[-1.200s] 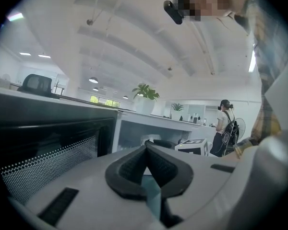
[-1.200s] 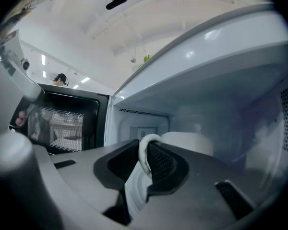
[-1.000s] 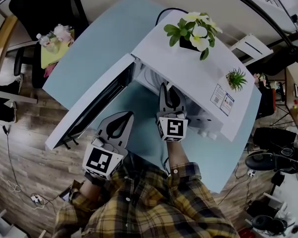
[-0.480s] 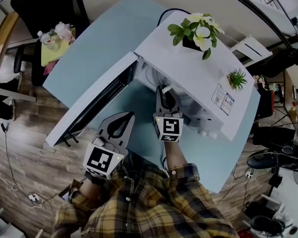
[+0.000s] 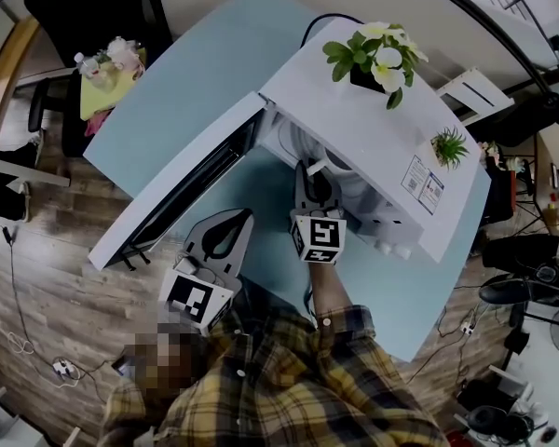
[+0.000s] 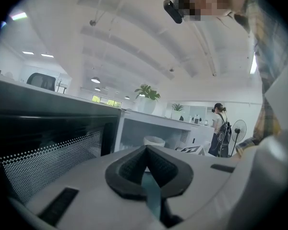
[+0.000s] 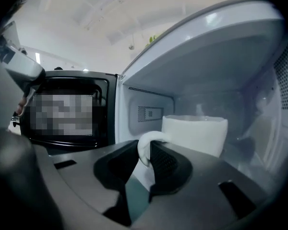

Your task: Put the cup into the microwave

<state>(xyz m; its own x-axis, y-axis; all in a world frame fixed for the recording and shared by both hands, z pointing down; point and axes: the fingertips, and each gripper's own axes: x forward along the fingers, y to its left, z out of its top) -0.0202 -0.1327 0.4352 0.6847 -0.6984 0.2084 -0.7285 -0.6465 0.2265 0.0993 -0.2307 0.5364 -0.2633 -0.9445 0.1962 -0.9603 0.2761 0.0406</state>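
White cup (image 7: 196, 132) inside the open microwave (image 5: 354, 142) cavity, its handle (image 7: 145, 146) pinched between the jaws of the right gripper (image 7: 146, 153), which reaches into the opening. Microwave door (image 5: 182, 194) swung out toward 8 o'clock over the pale blue bench (image 5: 186, 73). Left gripper (image 5: 233, 222) at 8 o'clock of the right one, outside the cavity, jaws pressed together on nothing; potted plant (image 5: 377, 54) on the microwave top.
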